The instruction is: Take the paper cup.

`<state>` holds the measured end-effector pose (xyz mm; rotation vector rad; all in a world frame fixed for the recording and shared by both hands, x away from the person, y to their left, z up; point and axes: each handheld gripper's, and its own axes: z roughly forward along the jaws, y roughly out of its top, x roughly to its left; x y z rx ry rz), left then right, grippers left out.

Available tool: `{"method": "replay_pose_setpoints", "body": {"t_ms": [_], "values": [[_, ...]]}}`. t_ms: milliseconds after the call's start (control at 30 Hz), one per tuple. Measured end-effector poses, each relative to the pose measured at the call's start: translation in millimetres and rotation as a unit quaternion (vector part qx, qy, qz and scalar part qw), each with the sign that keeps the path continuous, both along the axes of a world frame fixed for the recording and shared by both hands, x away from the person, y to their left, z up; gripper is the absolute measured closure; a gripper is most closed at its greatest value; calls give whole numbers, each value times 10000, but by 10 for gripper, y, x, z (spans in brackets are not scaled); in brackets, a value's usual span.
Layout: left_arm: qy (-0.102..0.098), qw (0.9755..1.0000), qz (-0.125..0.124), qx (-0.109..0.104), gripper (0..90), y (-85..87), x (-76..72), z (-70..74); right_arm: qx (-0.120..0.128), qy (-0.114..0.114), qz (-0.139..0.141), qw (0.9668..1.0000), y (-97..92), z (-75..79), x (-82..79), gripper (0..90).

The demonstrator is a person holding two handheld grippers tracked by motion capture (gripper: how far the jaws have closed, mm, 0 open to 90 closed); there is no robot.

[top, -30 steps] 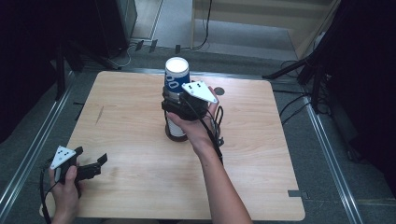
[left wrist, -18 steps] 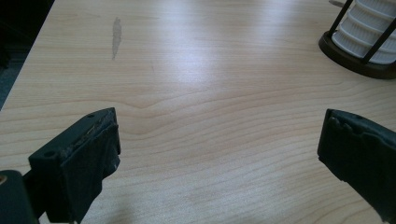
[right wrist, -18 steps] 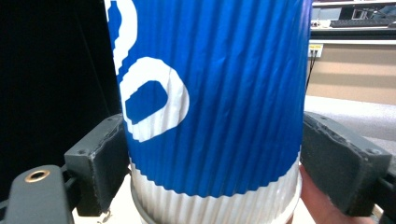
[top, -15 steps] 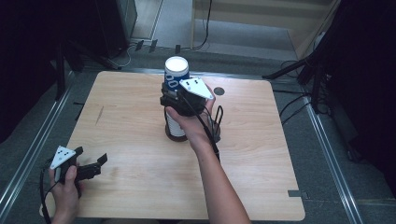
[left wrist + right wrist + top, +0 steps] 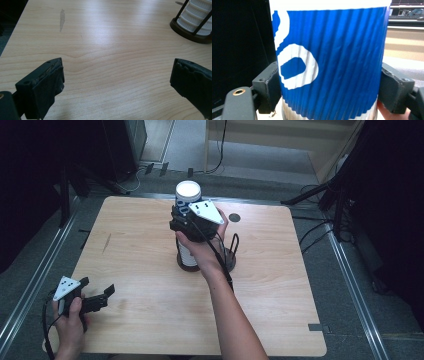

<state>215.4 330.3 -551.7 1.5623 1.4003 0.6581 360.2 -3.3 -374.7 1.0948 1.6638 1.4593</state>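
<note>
My right gripper has crept a little leftward along the blue cup since a second ago, and its jaws have just been closing; both pads now press the cup's ribbed sides. The cup tops the stack in the holder mid-table. My left gripper rests near the front-left corner, jaws wide, holding nothing.

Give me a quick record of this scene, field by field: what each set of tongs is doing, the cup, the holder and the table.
right tongs: have just been closing, pads against the blue cup
blue cup: ribbed, white pattern, top of the stack in the holder
cup holder: black wire rack with white cups
left tongs: open, nothing between them, over bare wood
table: light wood
</note>
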Motion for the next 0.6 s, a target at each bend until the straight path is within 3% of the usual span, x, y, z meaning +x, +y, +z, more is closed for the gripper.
{"method": "replay_pose_setpoints", "body": {"t_ms": [600], "values": [[-28,10000,43,43,1,-10,-2,2,88,19,74,9999,-29,69,16,185]]}}
